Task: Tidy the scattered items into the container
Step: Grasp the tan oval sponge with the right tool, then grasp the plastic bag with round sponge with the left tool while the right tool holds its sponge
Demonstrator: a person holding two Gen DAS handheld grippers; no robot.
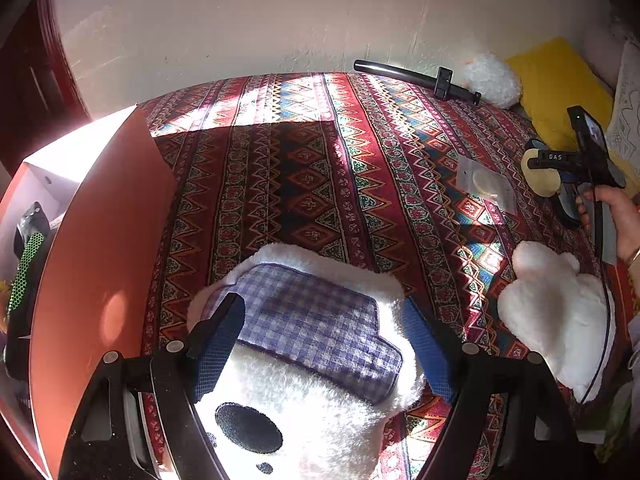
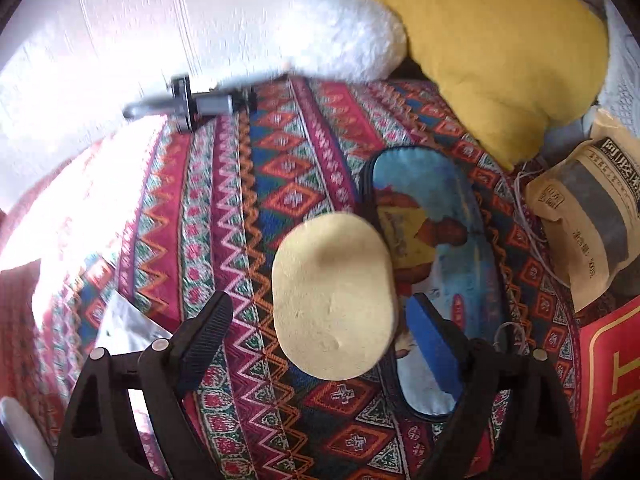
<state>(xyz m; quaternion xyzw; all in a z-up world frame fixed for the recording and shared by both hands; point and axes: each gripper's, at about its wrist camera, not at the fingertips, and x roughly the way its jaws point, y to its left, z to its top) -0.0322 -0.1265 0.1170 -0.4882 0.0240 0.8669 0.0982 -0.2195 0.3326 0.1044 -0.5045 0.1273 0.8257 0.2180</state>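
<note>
My left gripper (image 1: 326,338) is shut on a white plush toy (image 1: 304,412) with a purple checked patch; both blue pads press its sides. The orange box (image 1: 100,240) stands open just to its left, with a black and green item (image 1: 26,256) inside. In the right wrist view my right gripper (image 2: 320,334) stands open around a pale yellow oval sponge (image 2: 334,296). The left finger is clear of the sponge and the right pad is close beside it. The sponge lies partly on a blue picture pouch (image 2: 452,240).
The patterned bedspread (image 1: 304,168) also carries a clear plastic bag (image 1: 486,184), a second white plush (image 1: 560,312) and a black stick (image 1: 416,76) by the wall. A yellow pillow (image 2: 500,52), a brown paper bag (image 2: 588,216) and a red box (image 2: 608,380) crowd the right side.
</note>
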